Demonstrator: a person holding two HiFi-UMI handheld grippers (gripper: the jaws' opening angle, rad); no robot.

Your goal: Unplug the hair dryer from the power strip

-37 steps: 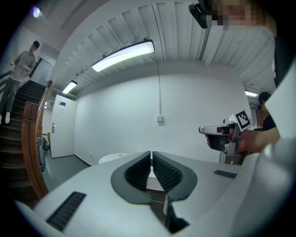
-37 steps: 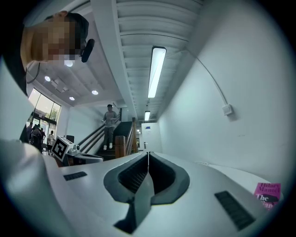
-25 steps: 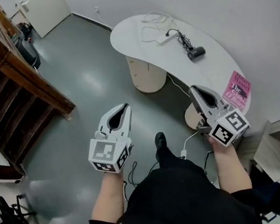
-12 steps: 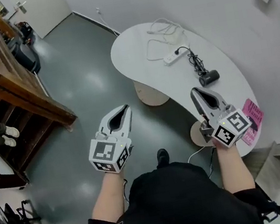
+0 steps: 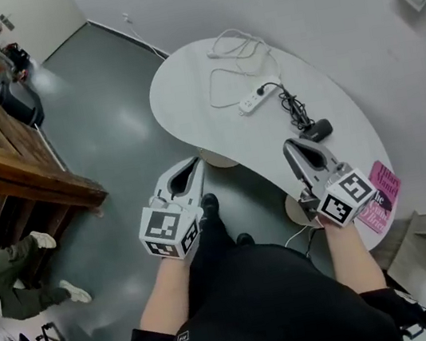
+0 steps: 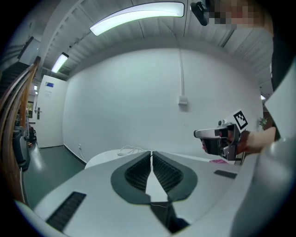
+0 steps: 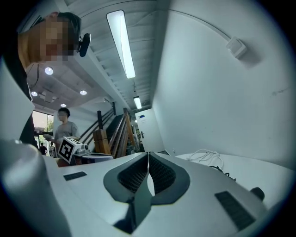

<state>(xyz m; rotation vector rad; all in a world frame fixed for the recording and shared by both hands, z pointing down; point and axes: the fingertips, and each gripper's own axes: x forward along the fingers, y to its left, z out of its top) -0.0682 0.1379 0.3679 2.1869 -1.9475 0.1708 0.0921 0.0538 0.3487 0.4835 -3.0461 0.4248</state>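
Head view: a smooth white, kidney-shaped table (image 5: 183, 89) fills the upper middle of the frame. On it lies a slim white power strip (image 5: 250, 101), with a thin white cable (image 5: 228, 45) looped loosely behind it. A black cord (image 5: 291, 108) runs in kinks from the strip's right end down to a small black hair dryer (image 5: 318, 131), which lies on the table at centre right. A pink leaflet (image 5: 379, 194) sits at the table's lower right end. The left tool (image 5: 193, 161) hovers over the glossy grey floor (image 5: 99, 120), just off the table's edge. The right tool (image 5: 290, 145) hovers over the table, just below the dryer and not touching it. A brown wooden stair rail (image 5: 9, 159) crosses the left edge.

Left gripper view: the ribbed dark pads meet along a thin line, closed on nothing. A plain white wall rises behind the table.

Right gripper view: its pads are likewise pressed together and empty. The dryer shows at lower right, the stairs at centre left, strip lamps overhead.
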